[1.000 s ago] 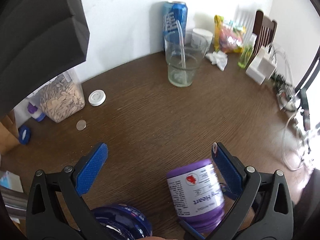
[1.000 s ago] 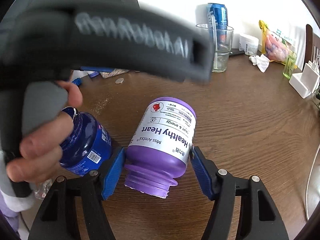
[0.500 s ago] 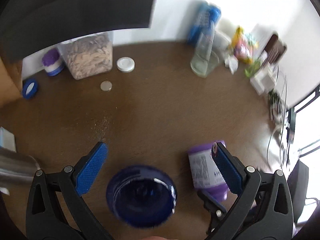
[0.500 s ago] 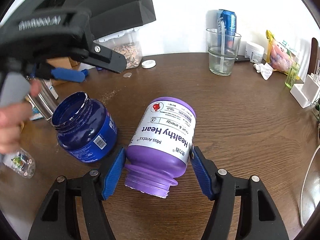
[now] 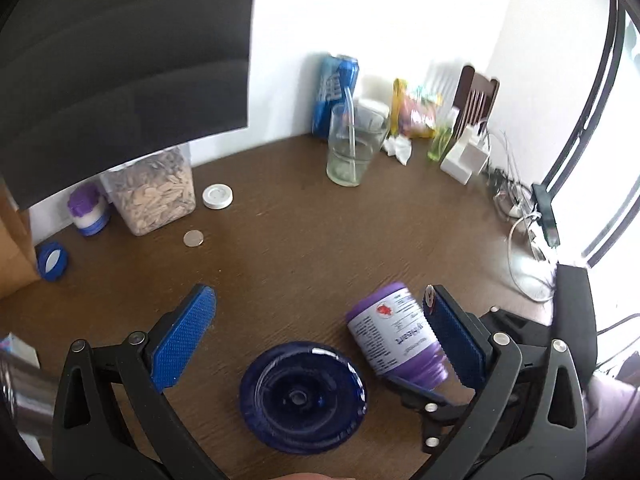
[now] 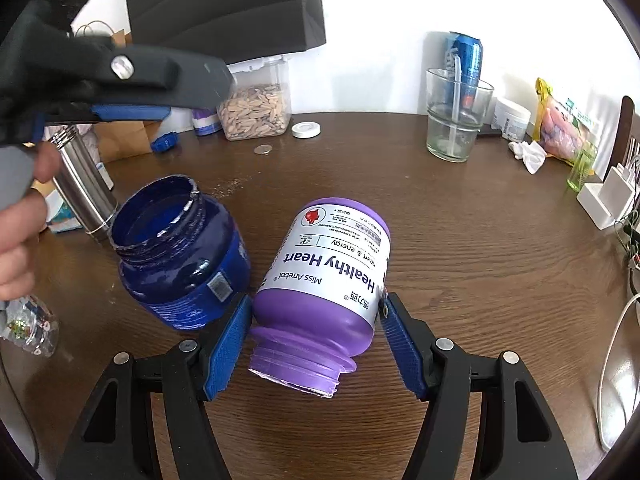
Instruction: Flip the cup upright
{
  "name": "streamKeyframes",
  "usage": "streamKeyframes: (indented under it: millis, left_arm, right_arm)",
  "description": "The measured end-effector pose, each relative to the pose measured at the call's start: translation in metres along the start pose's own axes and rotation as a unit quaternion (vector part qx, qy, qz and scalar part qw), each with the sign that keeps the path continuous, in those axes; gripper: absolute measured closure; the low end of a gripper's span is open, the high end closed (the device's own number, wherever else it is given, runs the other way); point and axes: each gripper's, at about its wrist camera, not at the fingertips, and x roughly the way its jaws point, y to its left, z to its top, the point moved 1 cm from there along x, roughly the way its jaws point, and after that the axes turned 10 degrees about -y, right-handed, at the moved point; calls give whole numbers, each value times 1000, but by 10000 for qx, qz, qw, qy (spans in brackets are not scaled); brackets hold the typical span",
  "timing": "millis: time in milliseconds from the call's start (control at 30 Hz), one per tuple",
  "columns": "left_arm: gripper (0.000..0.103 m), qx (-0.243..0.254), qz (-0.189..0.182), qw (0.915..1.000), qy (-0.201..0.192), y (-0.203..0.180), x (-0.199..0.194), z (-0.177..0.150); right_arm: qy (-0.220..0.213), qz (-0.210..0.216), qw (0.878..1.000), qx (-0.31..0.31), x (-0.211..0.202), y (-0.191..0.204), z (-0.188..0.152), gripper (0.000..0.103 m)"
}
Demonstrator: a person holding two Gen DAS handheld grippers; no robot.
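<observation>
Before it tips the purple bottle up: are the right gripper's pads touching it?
Touching. The right wrist view shows both pads of the right gripper pressed against the purple bottle.

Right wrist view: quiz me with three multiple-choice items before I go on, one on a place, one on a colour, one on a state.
1. Where is the purple bottle?
A. Between the right gripper fingers
B. Inside the drinking glass
C. On the chair

2. What colour is the open jar beside it?
A. Green
B. Dark blue
C. White

3. How does the purple bottle lie?
A. Upright with a cap on
B. Upside down on its mouth
C. On its side, capless mouth towards the camera

Answers:
1 A, a blue pad sits on each flank of the bottle.
2 B, its body and neck are dark blue, and it stands mouth up on the table.
3 C, its label reads sideways and the open threaded neck faces the lens.
</observation>
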Motion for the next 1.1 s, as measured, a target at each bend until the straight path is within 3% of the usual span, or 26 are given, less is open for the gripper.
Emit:
streamKeyframes:
  millis: [133, 267, 367, 400, 567, 667, 900, 1100]
  left_arm:
    - [0, -101, -53, 9999, -85, -5, -15, -6]
    - [0, -612, -91, 9980, -135, -6, -38, -20]
    - [0, -812, -223, 9949, -555, -7, -65, -40]
    - [0, -756, -94, 9949, -660, -8, -71, -54]
    - [0, -918, 190, 9951, -318, -8, -64, -114]
    - [0, -784, 329, 9958, -335, -16, -66, -121]
    - [0, -577, 557, 9952, -560, -36, -81, -120]
    - [0, -762, 490, 9946, -497, -47, -82, -122]
  right_arm:
    - [-15, 44, 9999, 108, -5, 2, -5, 33]
    - [-61, 111, 9997, 193, -18, 4, -13, 33]
    - [-134, 167, 9997, 124, -30, 4, -16, 34]
    - [-157, 161, 9997, 75, -34, 3, -17, 34]
    - [-190, 260, 9995, 12, -47, -1, -22, 35]
    - [-171, 374, 9991, -34, -52, 0, -27, 35]
    - [-91, 997, 9937, -510, -68, 14, -42, 35]
    - [0, 1884, 9749, -1189, -84, 48, -68, 35]
